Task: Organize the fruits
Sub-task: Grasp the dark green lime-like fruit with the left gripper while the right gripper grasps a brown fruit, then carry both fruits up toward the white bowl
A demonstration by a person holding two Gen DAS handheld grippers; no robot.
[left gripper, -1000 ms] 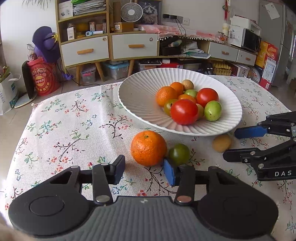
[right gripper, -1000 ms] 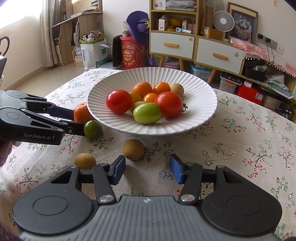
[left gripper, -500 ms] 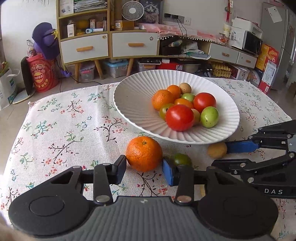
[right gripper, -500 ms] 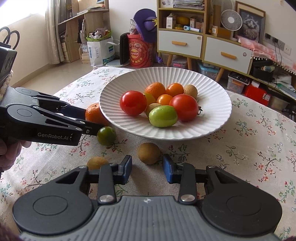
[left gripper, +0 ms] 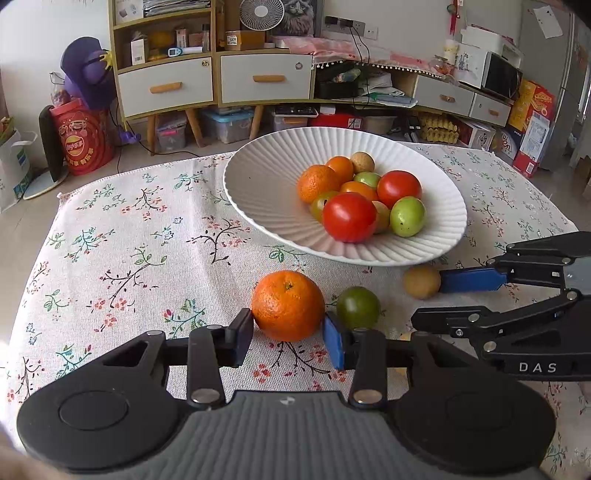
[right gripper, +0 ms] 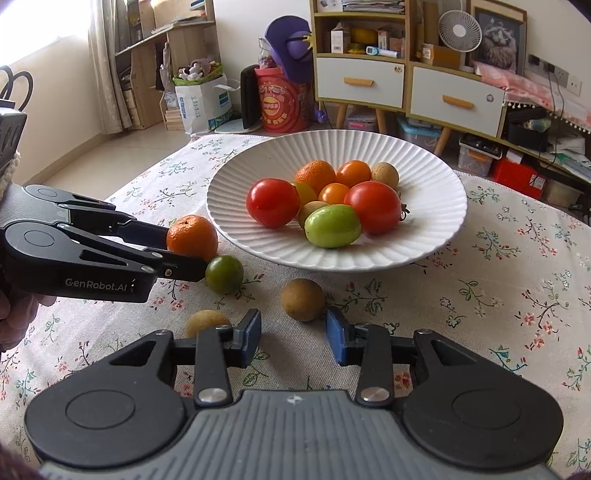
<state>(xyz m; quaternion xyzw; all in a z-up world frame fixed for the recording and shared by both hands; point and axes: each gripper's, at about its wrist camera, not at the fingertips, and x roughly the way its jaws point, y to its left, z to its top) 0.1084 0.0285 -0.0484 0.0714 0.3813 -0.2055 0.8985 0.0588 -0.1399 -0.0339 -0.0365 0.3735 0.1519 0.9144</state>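
The round, dimpled orange mandarin (left gripper: 287, 310) sat between the blue pads of the left gripper (left gripper: 288, 336), which stood apart around it, touching or nearly so. The smooth brown longan (right gripper: 303, 299) lay just ahead of the right gripper (right gripper: 294, 336), jaws parted, empty. Beyond both stood the ribbed white ceramic bowl (left gripper: 258, 184).

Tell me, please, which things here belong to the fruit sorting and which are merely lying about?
Job: white plate, loose orange, dark green fruit, two brown fruits, left gripper, right gripper.
Background: fan, red bucket.
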